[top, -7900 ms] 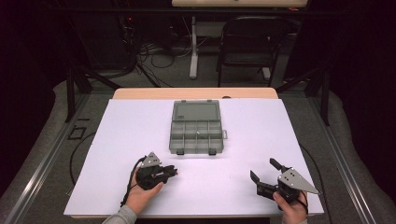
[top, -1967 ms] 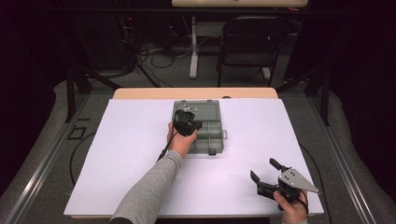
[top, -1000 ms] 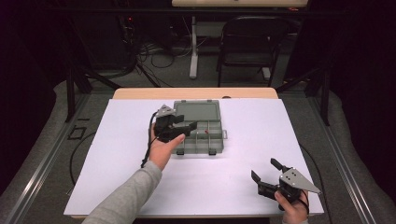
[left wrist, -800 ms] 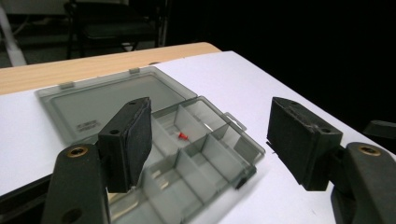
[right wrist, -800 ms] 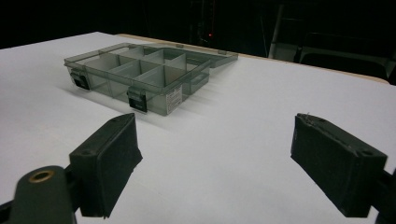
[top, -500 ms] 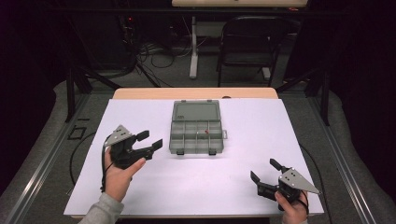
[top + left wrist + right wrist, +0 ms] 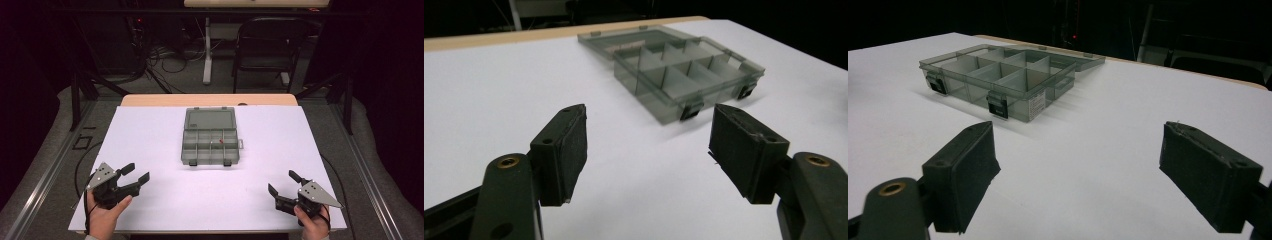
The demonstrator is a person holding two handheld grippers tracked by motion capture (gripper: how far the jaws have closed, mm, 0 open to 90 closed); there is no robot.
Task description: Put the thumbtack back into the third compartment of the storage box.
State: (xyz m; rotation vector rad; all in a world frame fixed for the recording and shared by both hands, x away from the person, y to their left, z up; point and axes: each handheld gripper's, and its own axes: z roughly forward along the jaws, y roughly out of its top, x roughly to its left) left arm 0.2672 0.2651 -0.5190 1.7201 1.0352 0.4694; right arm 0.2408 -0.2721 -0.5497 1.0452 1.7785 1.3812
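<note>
A grey see-through compartment box (image 7: 210, 142) lies open in the middle of the white table, its lid flat behind it. A tiny red piece (image 7: 220, 142) sits in one of its middle compartments. My left gripper (image 7: 136, 172) is held near the table's front left corner, open and empty, pointing toward the box. In the left gripper view the box (image 7: 684, 70) lies well ahead of the spread jaws. My right gripper (image 7: 283, 182) is at the front right, open and empty. The right gripper view has the box (image 7: 998, 70) ahead to the left, latches facing me.
The white sheet (image 7: 150, 135) covers the table, with a wooden edge (image 7: 210, 100) at the back. A folding chair (image 7: 267, 45) and cables on the floor lie beyond the table. A metal rail (image 7: 45, 175) runs along the left side.
The left hand has drawn its gripper back from over the box to the front left of the table. The right gripper has stayed in place.
</note>
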